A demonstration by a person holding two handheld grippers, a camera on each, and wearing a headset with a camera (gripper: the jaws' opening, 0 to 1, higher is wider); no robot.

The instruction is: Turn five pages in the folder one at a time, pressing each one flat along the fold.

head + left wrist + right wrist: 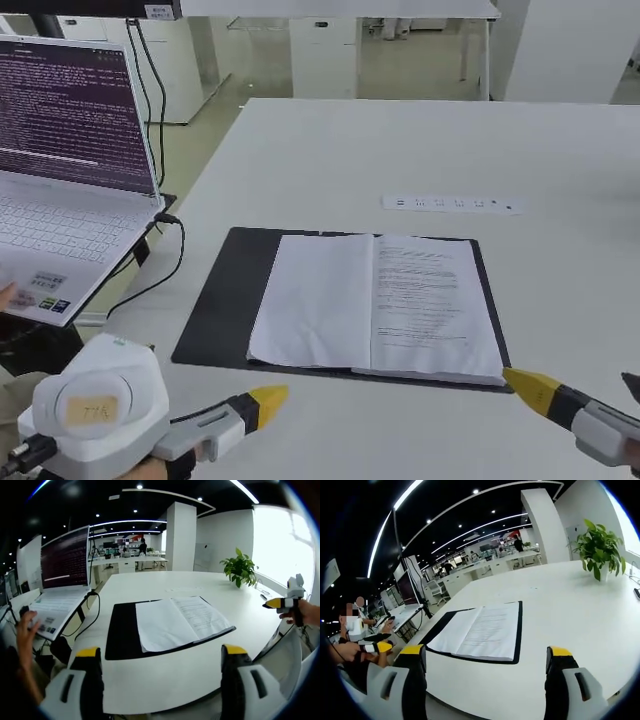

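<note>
In the head view, the folder (224,300) is lying open on the table (400,150), ahead of both grippers' fingers and between them. A blank-backed turned sheet (315,300) is resting on its left half and a printed page (430,300) on its right. So at least one page looks turned, though the count cannot be told. The turned sheet is rippling along its near edge, so pressing along the fold probably remains. The left gripper (262,400) is hovering short of the near left corner. The right gripper (530,385) is hovering near the right one.

In the left gripper view, the left gripper (161,652) is holding its jaws wide apart around nothing, with the folder (122,630) lying beyond the fingertips.

In the right gripper view, the right gripper (486,651) is likewise gaping and empty, with the folder (520,630) lying ahead of the tips and untouched.
</note>
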